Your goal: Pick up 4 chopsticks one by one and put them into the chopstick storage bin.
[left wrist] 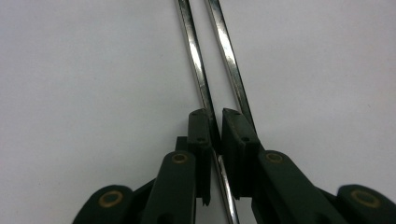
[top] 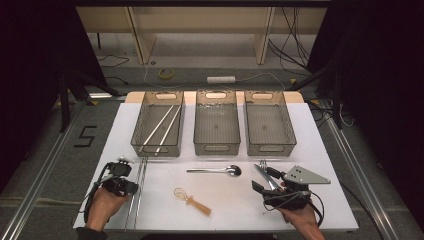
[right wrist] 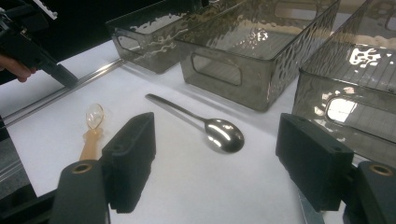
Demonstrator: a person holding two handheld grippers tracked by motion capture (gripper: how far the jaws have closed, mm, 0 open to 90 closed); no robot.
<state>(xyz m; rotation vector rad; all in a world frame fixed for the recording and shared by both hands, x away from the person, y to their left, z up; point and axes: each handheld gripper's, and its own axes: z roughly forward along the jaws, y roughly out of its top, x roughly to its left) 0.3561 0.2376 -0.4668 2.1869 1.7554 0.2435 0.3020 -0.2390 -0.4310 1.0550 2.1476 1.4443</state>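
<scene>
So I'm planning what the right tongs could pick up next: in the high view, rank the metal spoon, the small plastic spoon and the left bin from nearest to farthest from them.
From the right tongs:
1. Metal spoon, just to their left on the sheet.
2. Plastic spoon, farther left, toward the front edge.
3. Left bin, at the far back left.

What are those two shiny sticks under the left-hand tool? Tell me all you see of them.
The metal chopsticks are two thin, polished silver rods lying flat and almost parallel on the white table, running from the near edge toward the left bin. The left gripper has its jaws nearly shut on one; the other passes just outside them.
</scene>
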